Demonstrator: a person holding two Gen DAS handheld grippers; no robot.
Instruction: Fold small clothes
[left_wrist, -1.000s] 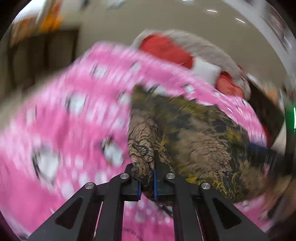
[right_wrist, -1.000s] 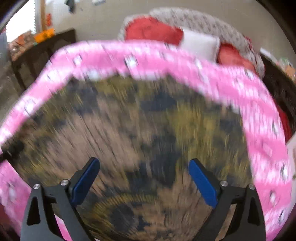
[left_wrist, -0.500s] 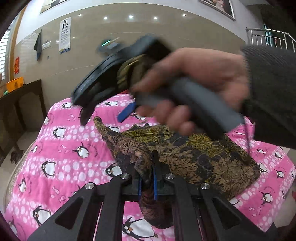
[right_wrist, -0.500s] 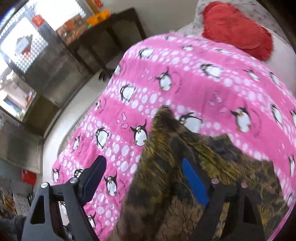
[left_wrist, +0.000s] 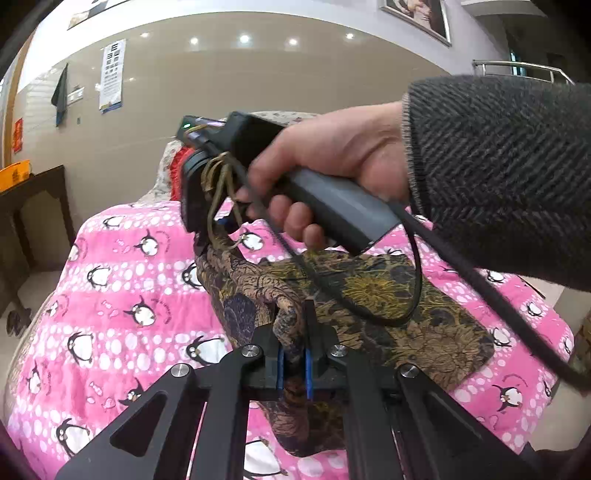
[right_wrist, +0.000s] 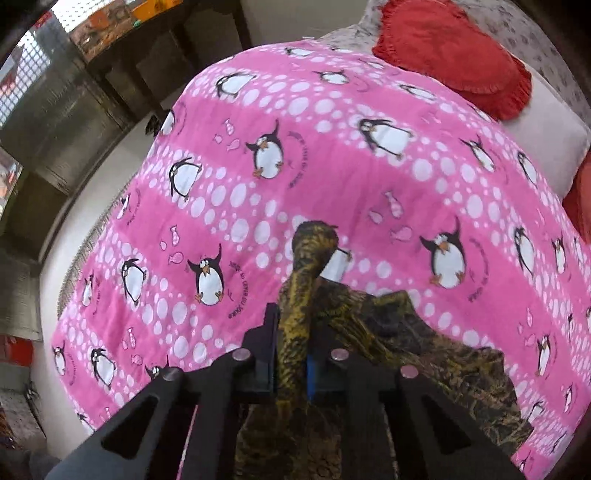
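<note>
Penguin blanket (right_wrist: 332, 177); both tongs (left_wrist: 293, 363) (right_wrist: 291, 365) pinching brown garment (left_wrist: 388, 295).

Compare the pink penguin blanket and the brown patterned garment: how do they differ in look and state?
The pink penguin blanket lies spread flat, bright with white dots; the brown patterned garment is dark, floral, smaller and partly lifted, bunched. Only the garment is clamped, by the left hand-held gripper and right hand-held gripper. Both are cloth.

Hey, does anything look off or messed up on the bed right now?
Nothing is spilled or damaged. The brown patterned garment lies rumpled and askew on the pink penguin blanket, one edge bunched up. The left gripper and right gripper are both shut on it.
</note>
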